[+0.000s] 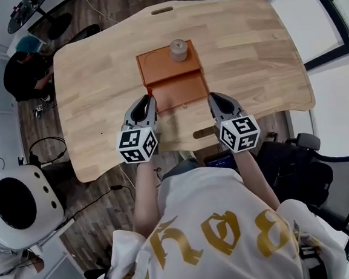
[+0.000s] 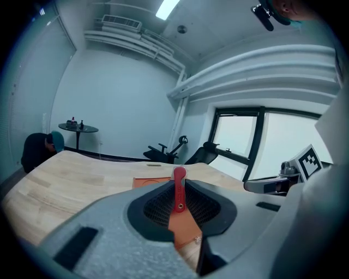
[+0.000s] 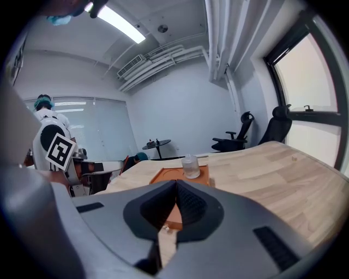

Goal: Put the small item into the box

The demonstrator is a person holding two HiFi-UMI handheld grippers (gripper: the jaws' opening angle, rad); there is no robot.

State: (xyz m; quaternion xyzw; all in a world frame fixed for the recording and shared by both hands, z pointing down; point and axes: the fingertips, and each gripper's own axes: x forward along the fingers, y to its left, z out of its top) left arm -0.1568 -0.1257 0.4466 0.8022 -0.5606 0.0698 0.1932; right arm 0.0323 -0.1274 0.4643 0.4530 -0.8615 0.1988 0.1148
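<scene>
On the wooden table (image 1: 95,70) lies the flat orange box (image 1: 176,87), with the small clear jar (image 1: 179,49) standing on its far half, not yet inside. This looks like the opening step. The left gripper (image 1: 150,101) is pinched tight on a thin red tab (image 2: 179,188) at the box's near-left edge, so a lift seems due next. The right gripper (image 1: 213,98) has its jaws together and holds nothing.

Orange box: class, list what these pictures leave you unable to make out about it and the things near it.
- Inside of the orange box: the head view shows only flat top faces; in both gripper views the jaws cover its near part.
- Contents of the small jar: too small in the head and right gripper views.
- Where the red tab joins: the jaws of the left gripper, shut on it, hide its lower end.
</scene>
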